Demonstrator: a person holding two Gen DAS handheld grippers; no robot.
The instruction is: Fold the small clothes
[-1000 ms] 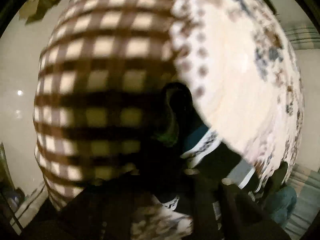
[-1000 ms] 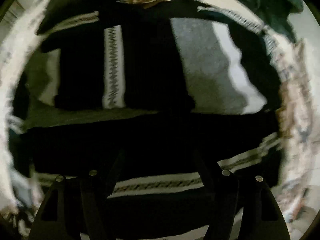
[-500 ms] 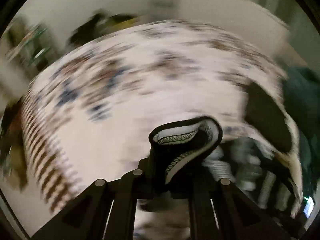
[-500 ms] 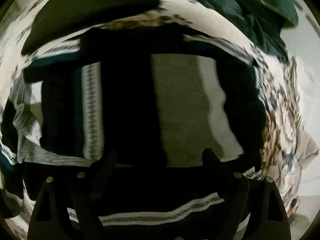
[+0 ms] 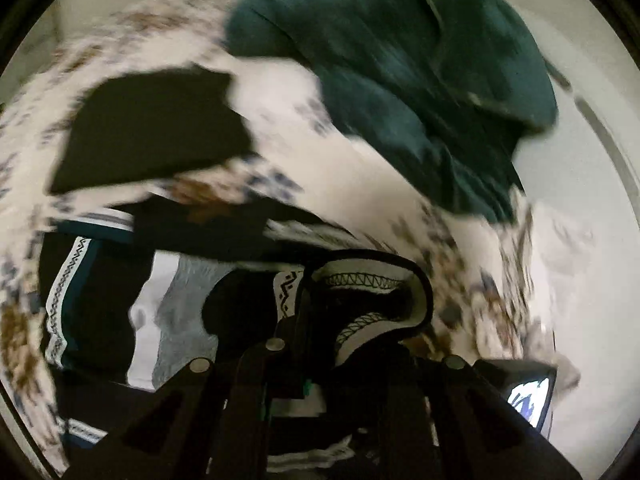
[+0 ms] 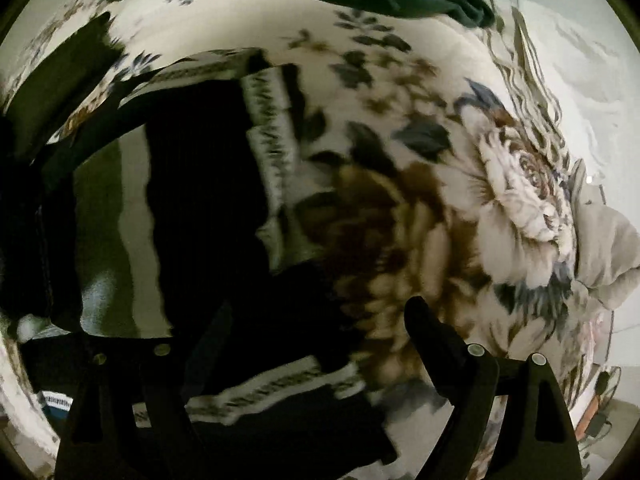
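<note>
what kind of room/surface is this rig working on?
Probably a bedroom at home, working on a bed. A floral blanket covers the surface, with a dark green garment heaped at the far side and striped dark small clothes laid out. Pale floor lies beyond its edge.

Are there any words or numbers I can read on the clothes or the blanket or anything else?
None: no words or numbers show in either view.
Black garment with white zigzag-patterned bands: only stitched zigzags, no letters.
Cream blanket with brown and blue flowers: only a flower print.
Dark green clothing pile: plain, and blurred.
Small lit screen at the left view's lower right: too small and blurred to read.
</note>
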